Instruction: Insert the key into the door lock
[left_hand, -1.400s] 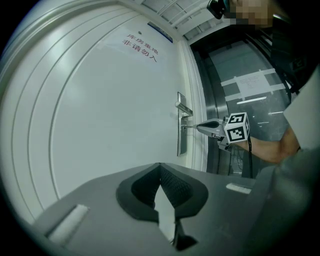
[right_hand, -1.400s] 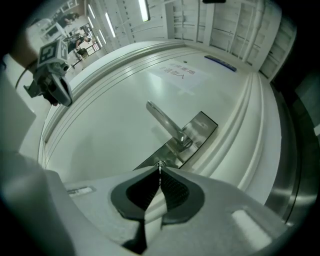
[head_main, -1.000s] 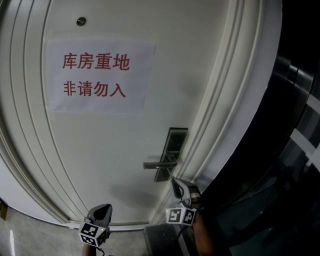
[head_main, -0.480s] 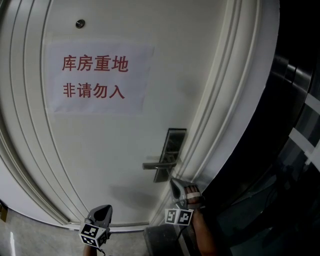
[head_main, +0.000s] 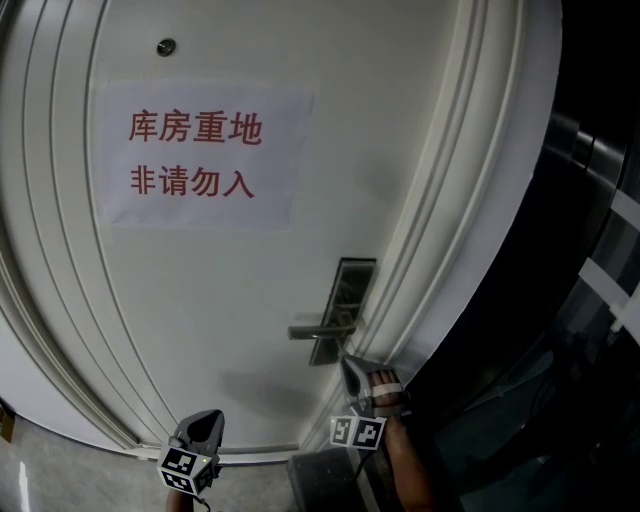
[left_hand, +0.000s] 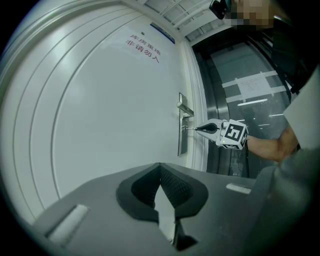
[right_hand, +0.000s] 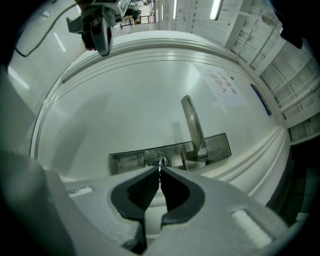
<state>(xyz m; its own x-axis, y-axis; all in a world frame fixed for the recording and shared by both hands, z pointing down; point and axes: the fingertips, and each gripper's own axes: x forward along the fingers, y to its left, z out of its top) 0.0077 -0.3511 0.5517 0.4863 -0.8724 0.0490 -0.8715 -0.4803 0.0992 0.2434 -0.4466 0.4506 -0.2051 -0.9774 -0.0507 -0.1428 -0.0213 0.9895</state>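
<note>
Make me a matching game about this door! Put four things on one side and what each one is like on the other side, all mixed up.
Things:
1. paper sign
2. door handle
3. right gripper
4. left gripper

What fits:
a. shut on the key
b. has red writing on it
c. shut, holding nothing
d. silver bar on the lock plate

Pairs: 1-b, 2-d, 3-a, 4-c

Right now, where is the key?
In the right gripper view the key sits at centre, pinched in the shut jaws of the right gripper, its tip meeting the lock plate just left of the door handle.
</note>
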